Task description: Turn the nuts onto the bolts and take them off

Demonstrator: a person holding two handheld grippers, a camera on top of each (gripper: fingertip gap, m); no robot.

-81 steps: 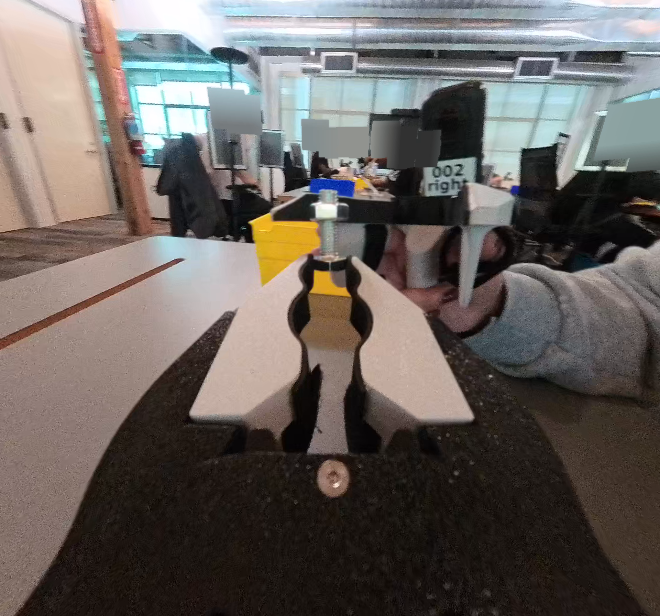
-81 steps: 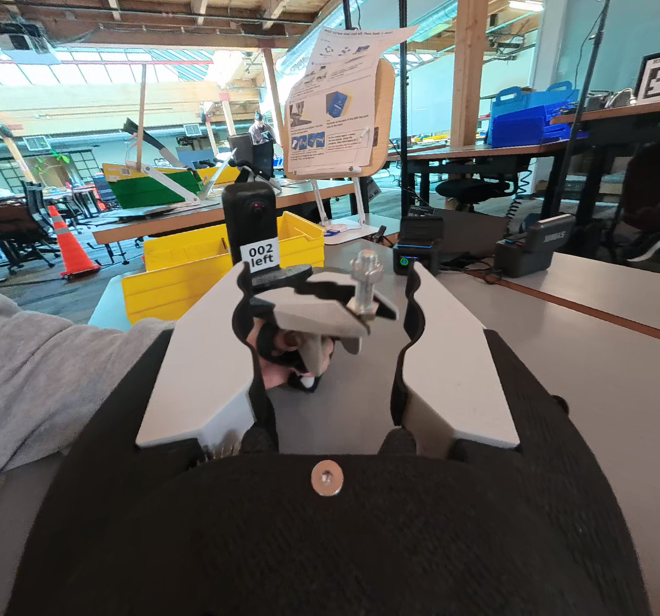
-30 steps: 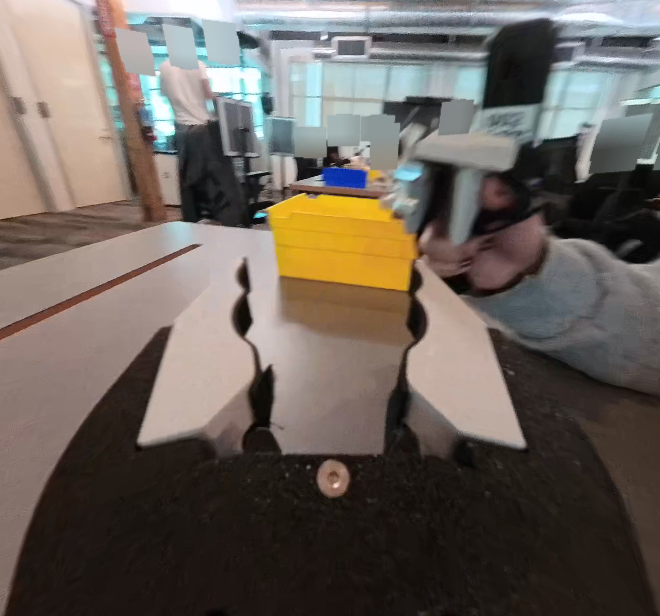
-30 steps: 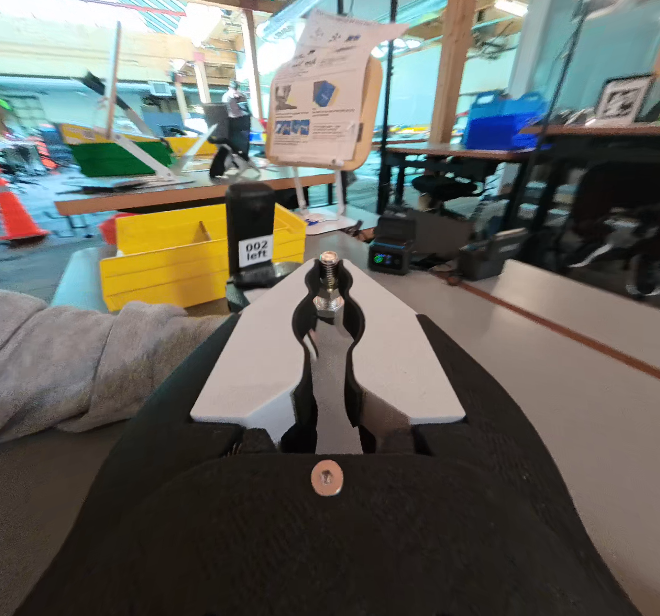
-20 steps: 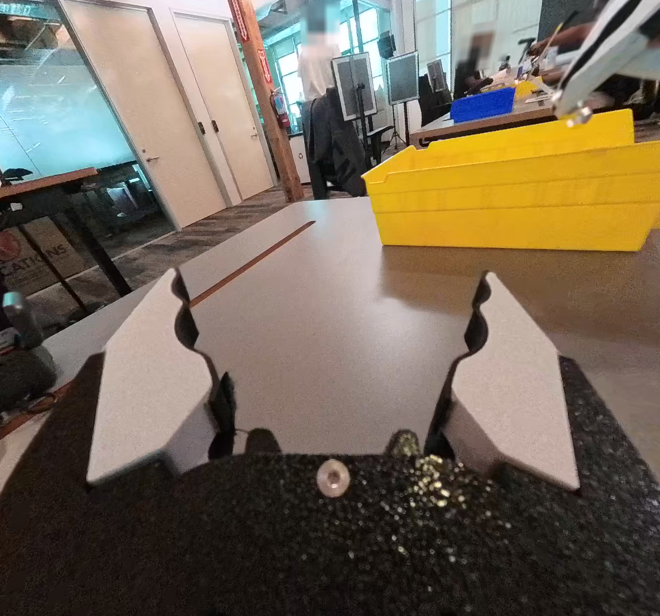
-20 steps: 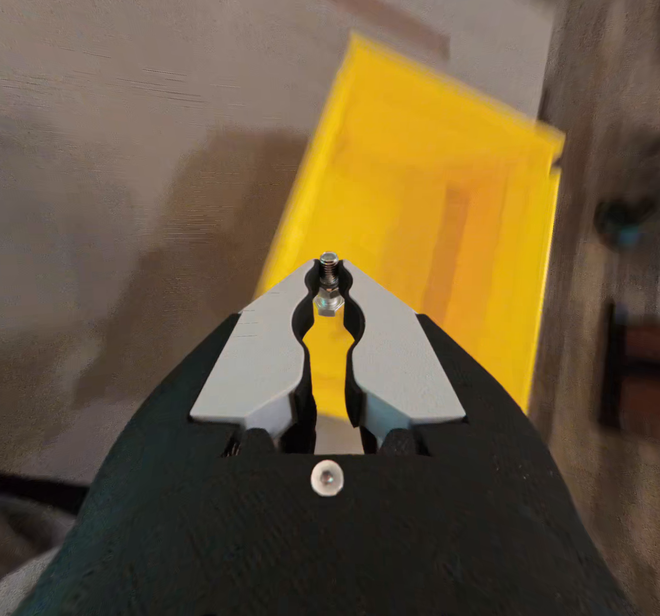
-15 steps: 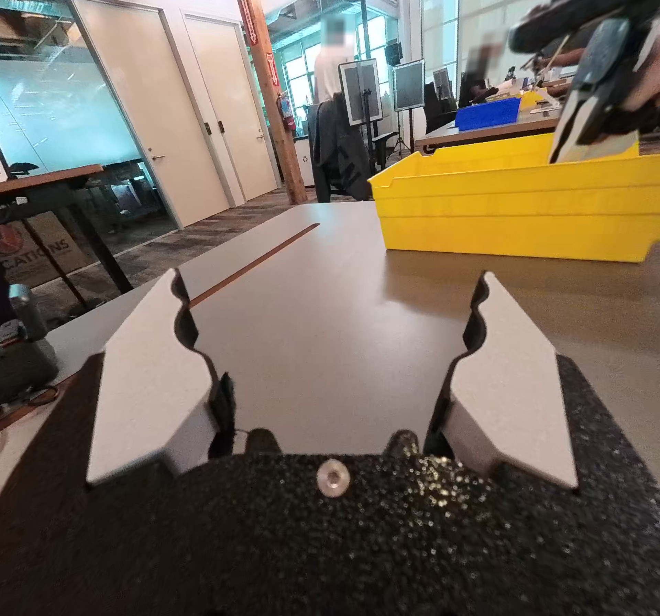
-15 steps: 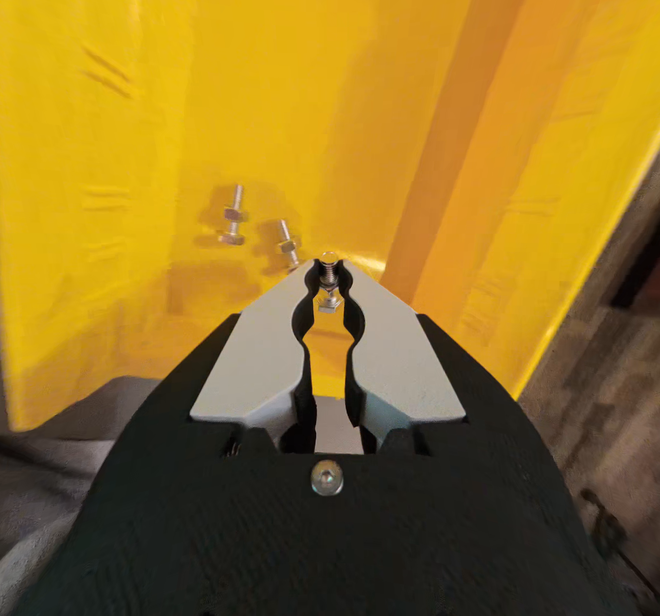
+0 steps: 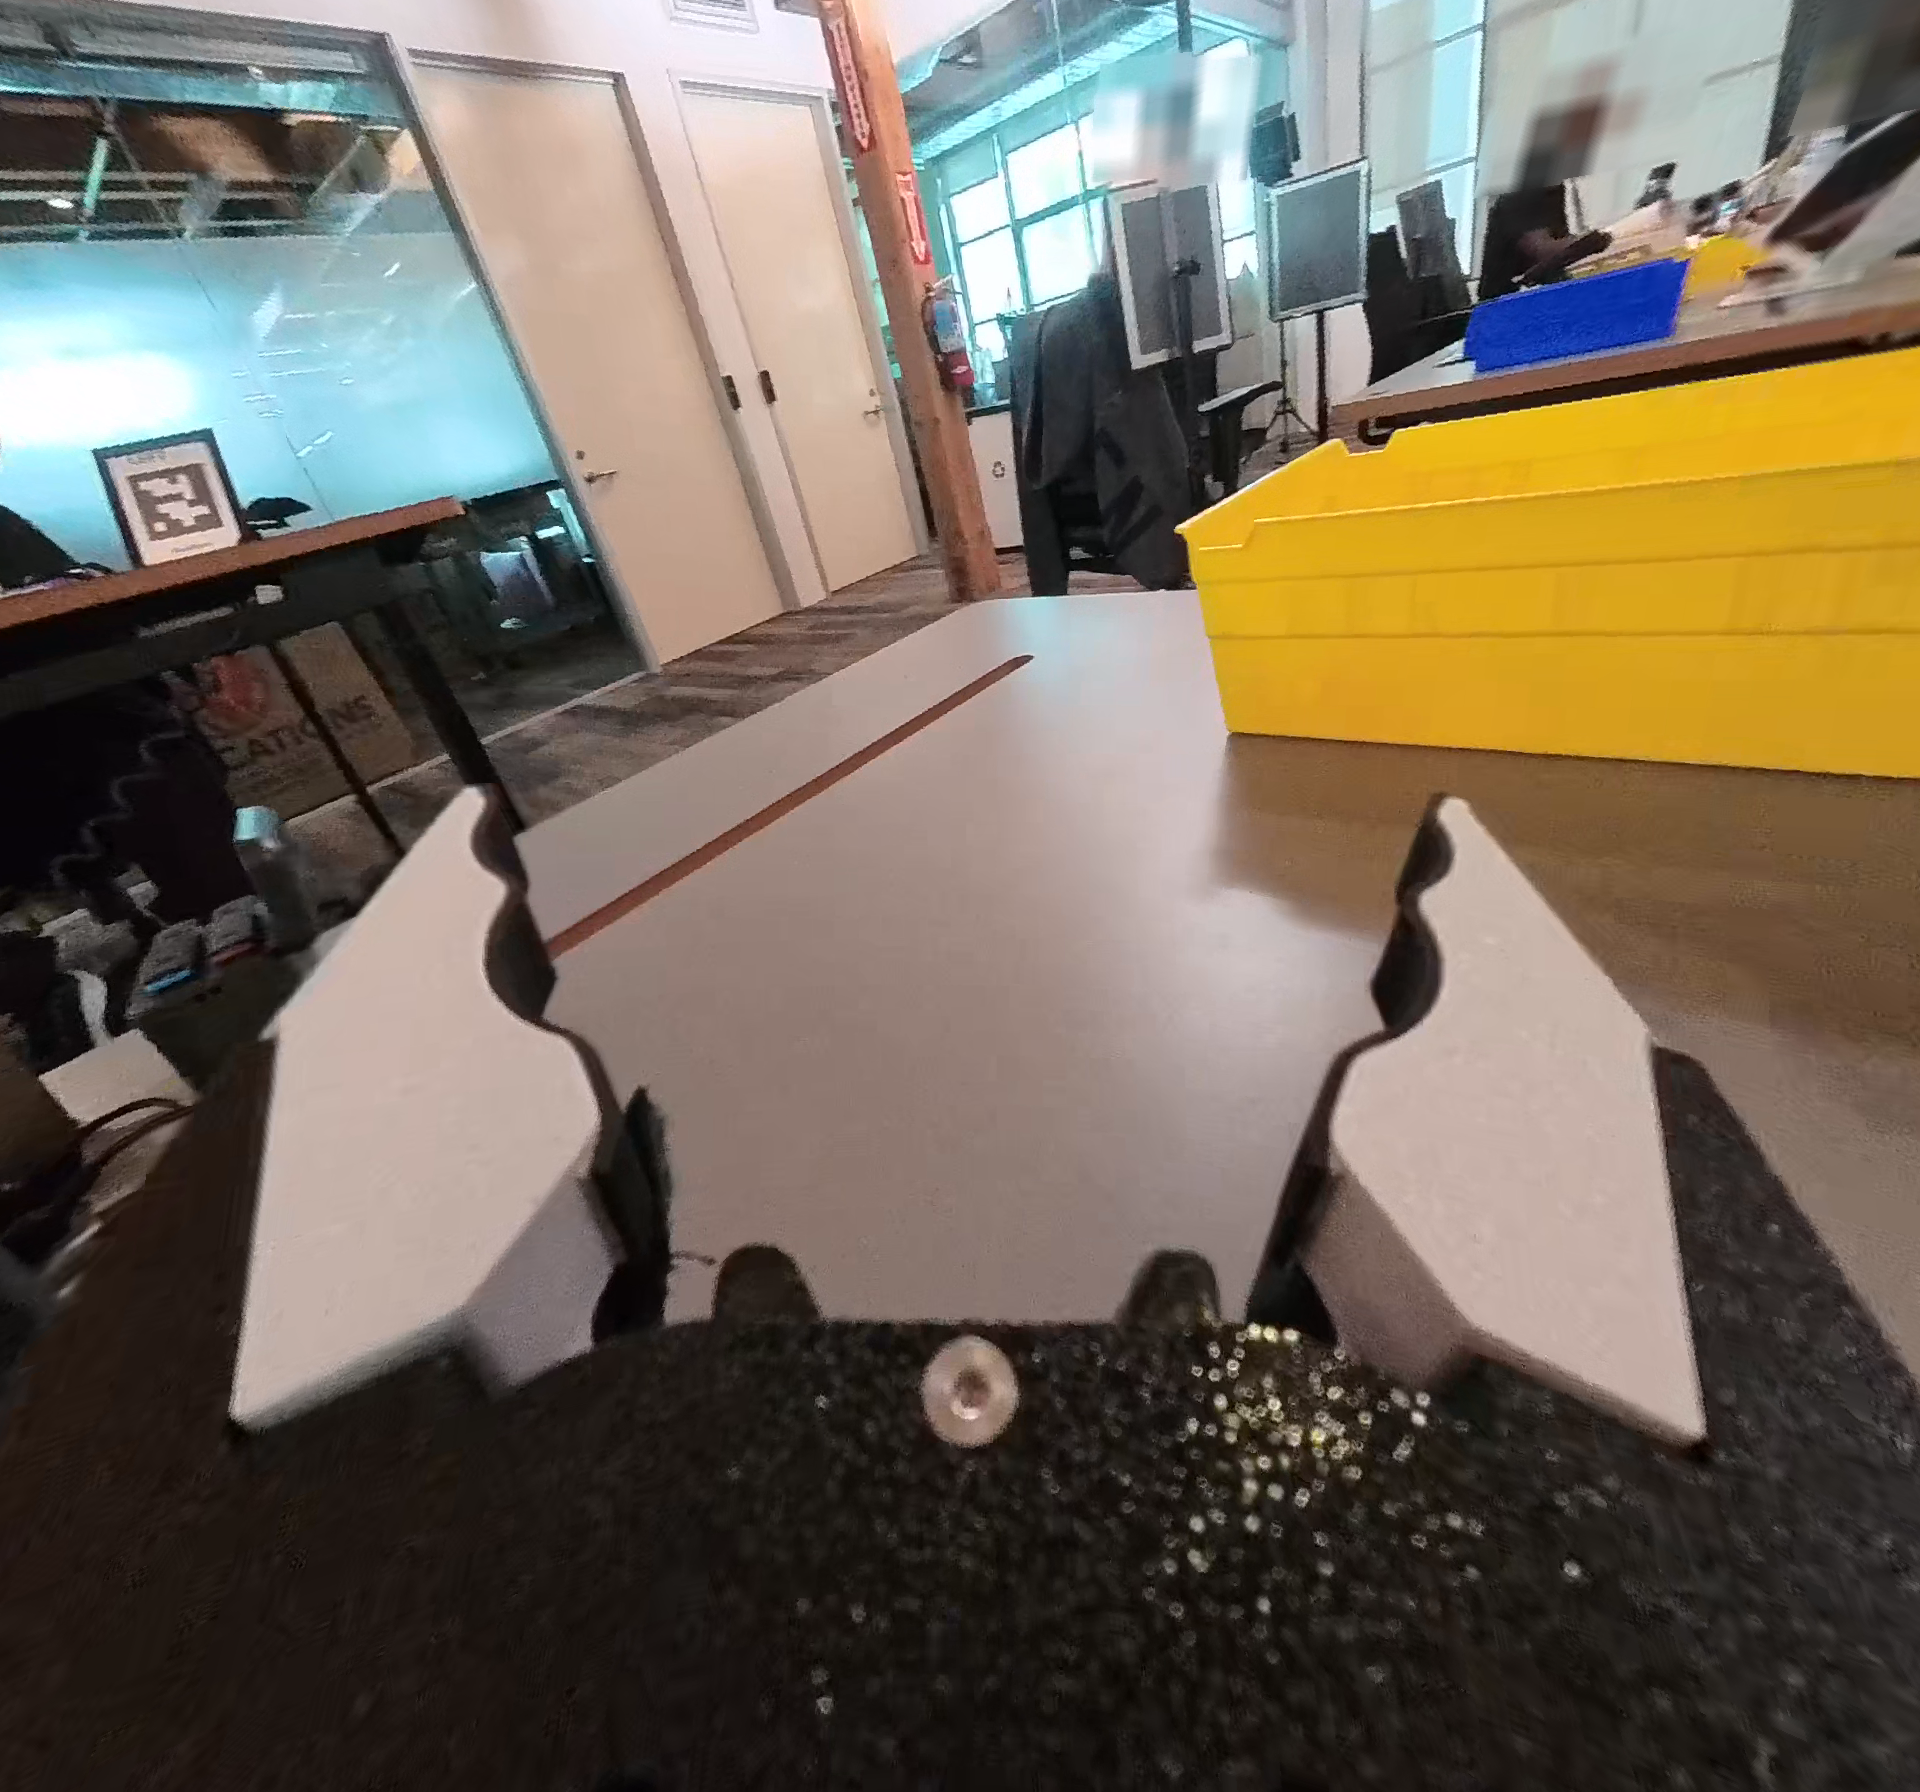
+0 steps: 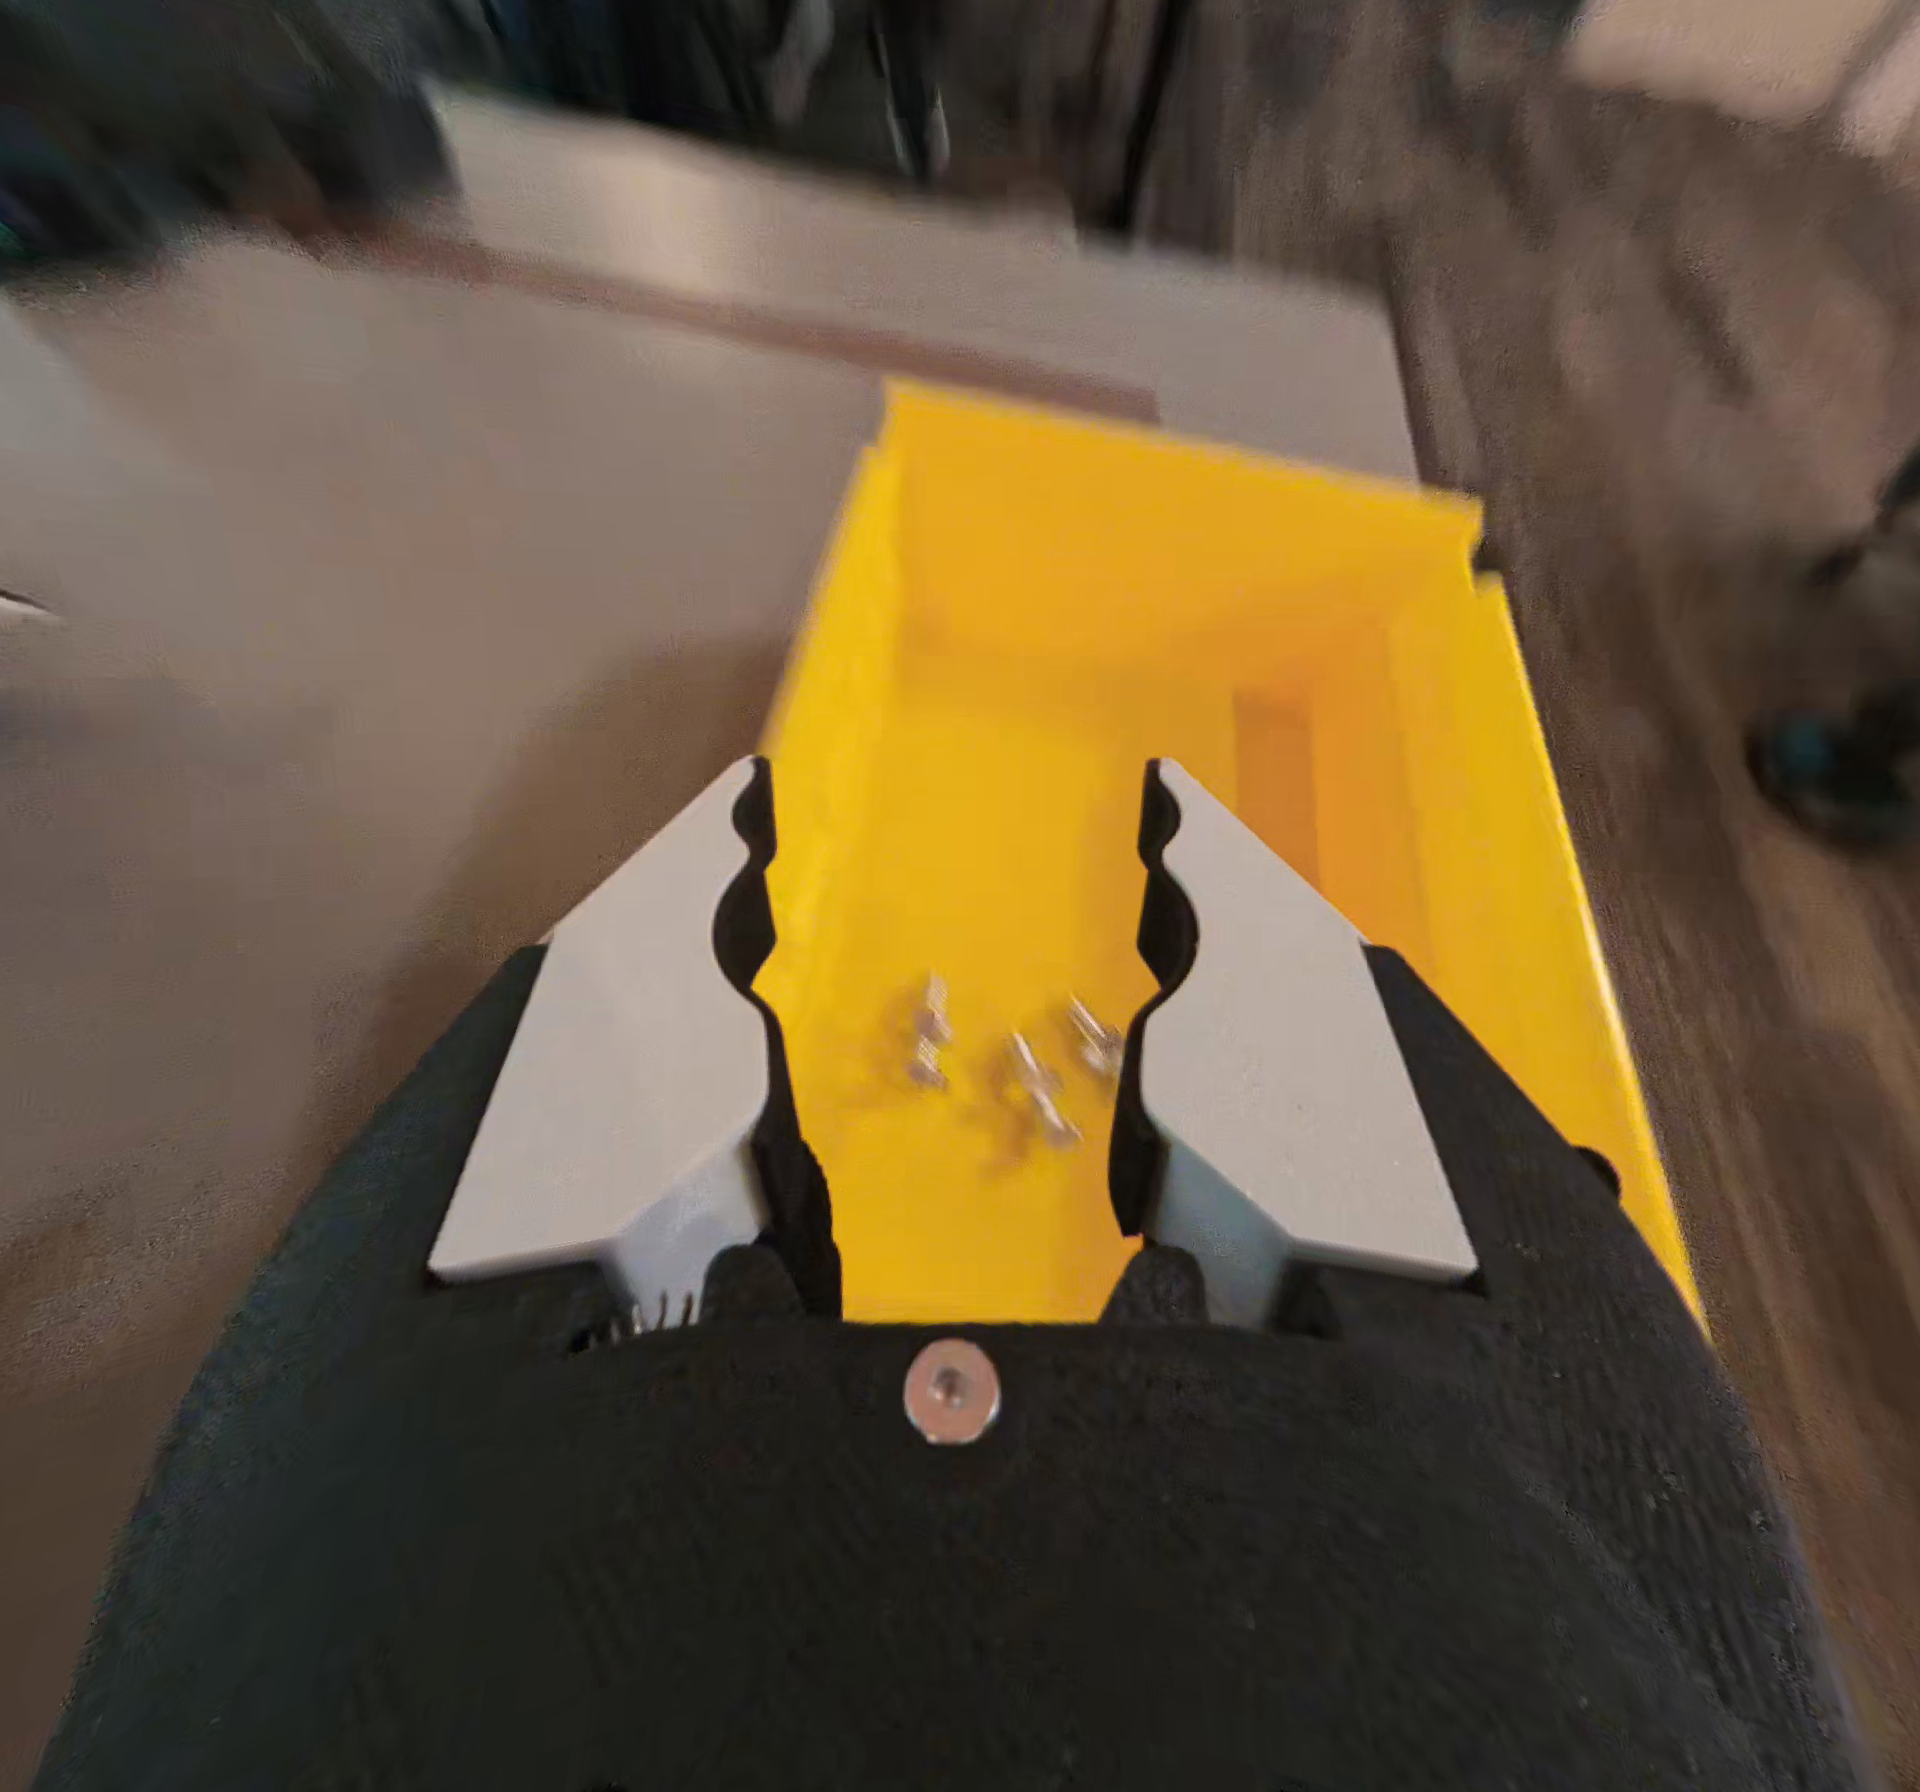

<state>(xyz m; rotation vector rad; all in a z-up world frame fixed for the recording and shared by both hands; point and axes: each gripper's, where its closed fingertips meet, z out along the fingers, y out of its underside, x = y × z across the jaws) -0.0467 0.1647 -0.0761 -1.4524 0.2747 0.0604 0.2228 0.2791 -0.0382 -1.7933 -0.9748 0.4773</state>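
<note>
Right wrist view showed right claw (image 10: 956, 921) gaping, empty, above yellow bin (image 10: 1475, 807) near the bench edge, three blurred nut-and-bolt pieces (image 10: 1023, 1067) on its floor; left claw (image 9: 961, 921) wide apart, idle; remaining work unclear.

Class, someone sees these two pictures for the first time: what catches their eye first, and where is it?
The bright yellow bin on the grey table, seen from above in the right wrist view. A few blurred bolts lie on its floor, below the open, empty right tool. The left tool, also open, hovers low beside the bin.
</note>
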